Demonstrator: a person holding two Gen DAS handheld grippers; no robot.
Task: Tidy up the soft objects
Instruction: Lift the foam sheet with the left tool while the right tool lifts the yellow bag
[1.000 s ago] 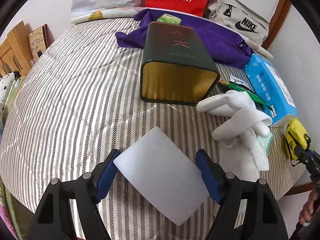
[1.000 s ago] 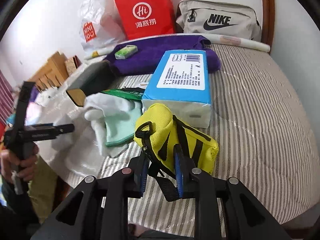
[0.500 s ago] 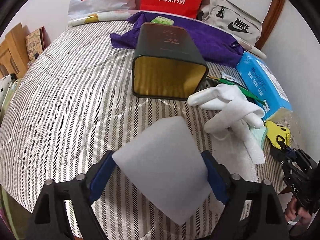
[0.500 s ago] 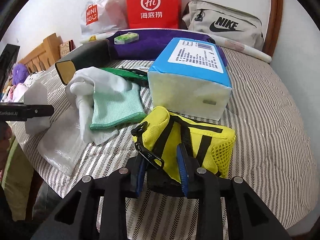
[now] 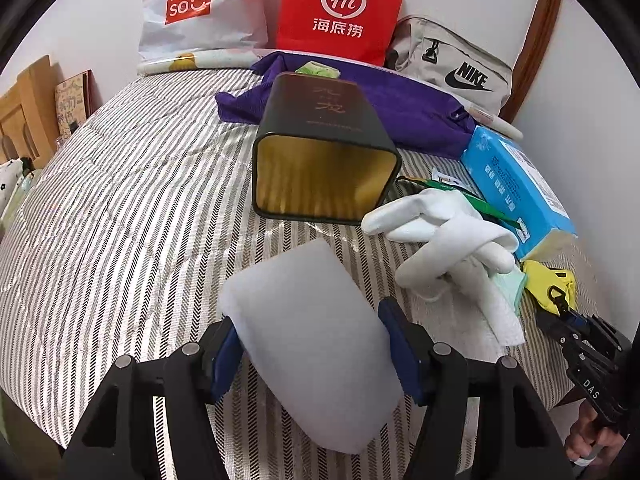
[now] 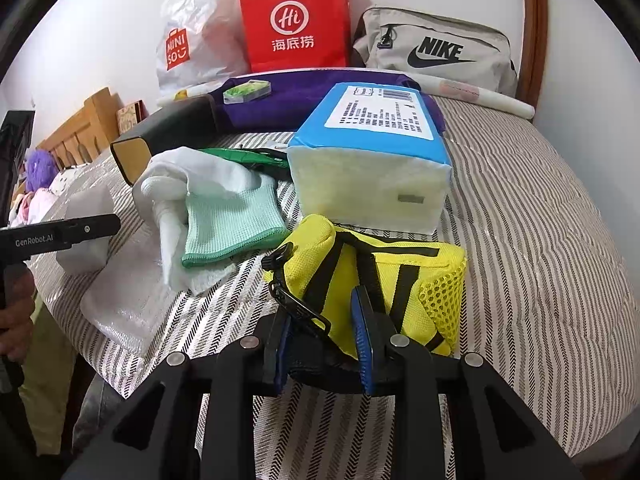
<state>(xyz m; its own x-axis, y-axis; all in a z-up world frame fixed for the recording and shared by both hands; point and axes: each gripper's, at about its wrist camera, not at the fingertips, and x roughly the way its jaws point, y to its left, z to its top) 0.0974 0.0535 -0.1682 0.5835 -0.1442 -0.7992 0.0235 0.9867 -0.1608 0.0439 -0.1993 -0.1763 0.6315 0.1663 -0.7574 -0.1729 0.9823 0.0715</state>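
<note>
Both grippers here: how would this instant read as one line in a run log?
left gripper: closing on white foam block | right gripper: shut on yellow pouch | black tin: on its side, empty

The left wrist view looks forward and steeply down along its own two black fingers, from close above the striped quilted bedspread (image 5: pixel 120 200), toward the wall. Straight ahead lies the dark rectangular tin with a gold inside (image 5: pixel 324 160), its open mouth facing the lens. The right wrist view sits low at the bed's near edge, further right, also facing the wall, very near the yellow mesh pouch (image 6: pixel 384 280). Both views share the red paper bag (image 5: pixel 340 8), the grey Nike bag (image 6: pixel 436 48), the blue tissue pack (image 6: pixel 372 152) and the white gloves (image 5: pixel 448 240). Each view catches the other gripper at its edge.
</note>
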